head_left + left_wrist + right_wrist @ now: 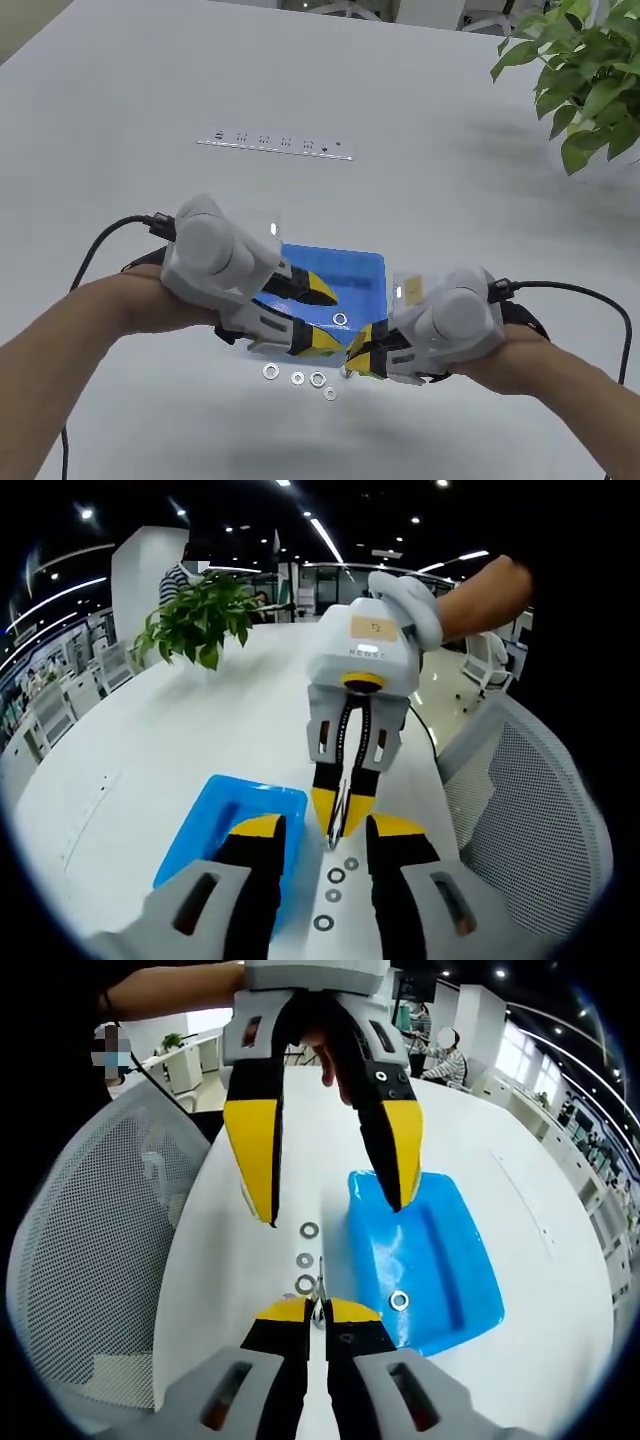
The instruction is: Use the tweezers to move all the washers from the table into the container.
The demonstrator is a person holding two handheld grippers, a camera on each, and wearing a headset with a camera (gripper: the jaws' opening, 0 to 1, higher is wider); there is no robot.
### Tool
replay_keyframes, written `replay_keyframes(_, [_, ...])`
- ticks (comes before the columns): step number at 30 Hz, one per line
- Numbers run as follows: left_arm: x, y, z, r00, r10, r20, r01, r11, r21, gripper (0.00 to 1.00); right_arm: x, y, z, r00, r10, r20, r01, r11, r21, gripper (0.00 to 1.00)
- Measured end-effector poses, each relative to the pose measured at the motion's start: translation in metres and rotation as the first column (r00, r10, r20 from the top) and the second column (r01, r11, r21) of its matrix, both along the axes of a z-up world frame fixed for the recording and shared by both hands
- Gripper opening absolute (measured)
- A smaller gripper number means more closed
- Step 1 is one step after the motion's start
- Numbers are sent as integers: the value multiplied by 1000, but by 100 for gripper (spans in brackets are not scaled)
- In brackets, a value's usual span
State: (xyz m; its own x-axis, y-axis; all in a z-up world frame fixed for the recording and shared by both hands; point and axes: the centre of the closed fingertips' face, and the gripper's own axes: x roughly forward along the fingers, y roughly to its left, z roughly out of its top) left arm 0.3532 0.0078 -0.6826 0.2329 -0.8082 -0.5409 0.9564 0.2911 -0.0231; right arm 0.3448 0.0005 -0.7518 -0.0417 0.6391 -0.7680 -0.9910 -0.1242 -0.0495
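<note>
- On the white table [150, 120], just in front of the container, four small silver metal washers [298, 378] lie in a short row.
- One more washer [399, 1300] lies flat inside the blue rectangular plastic container [440, 1250], near its front edge.
- Thin metal tweezers [320, 1285] point down at the row. Their tips seem to sit at the nearest washer, though contact is unclear.
- The right gripper [318, 1312] has its yellow-tipped jaws pressed together on the tweezers.
- The left gripper [328, 830] faces it, jaws spread wide and holding nothing, over the container's front edge.
- A green leafy plant [585, 70] stands at the table's far right corner.
- A grey mesh chair [100, 1250] stands beside the table.
</note>
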Motion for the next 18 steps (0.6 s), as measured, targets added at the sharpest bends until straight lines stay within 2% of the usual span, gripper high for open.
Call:
replay_keyframes(4, [1, 10, -3, 999, 50, -16, -50, 999, -6, 52, 1, 0, 4, 1000, -1, 3, 1, 1000, 4, 4])
replay_keyframes(5, [1, 12, -3, 999, 52, -10, -52, 999, -8, 55, 1, 1, 5, 1000, 1, 3, -1, 1000, 5, 5])
replay_keyframes(10, [-2, 22, -3, 996, 86, -27, -87, 996, -33, 62, 4, 1, 13, 1000, 0, 11, 0, 1000, 9, 5])
replay_keyframes(14, [-1, 30, -5, 991, 130, -30, -131, 991, -30, 75, 6, 2, 21, 1000, 5, 17, -5, 1000, 14, 5])
replay_keyframes(18, [-1, 36, -7, 986, 161, -45, -162, 986, -35, 84, 8, 3, 31, 1000, 14, 22, -14, 1000, 20, 5])
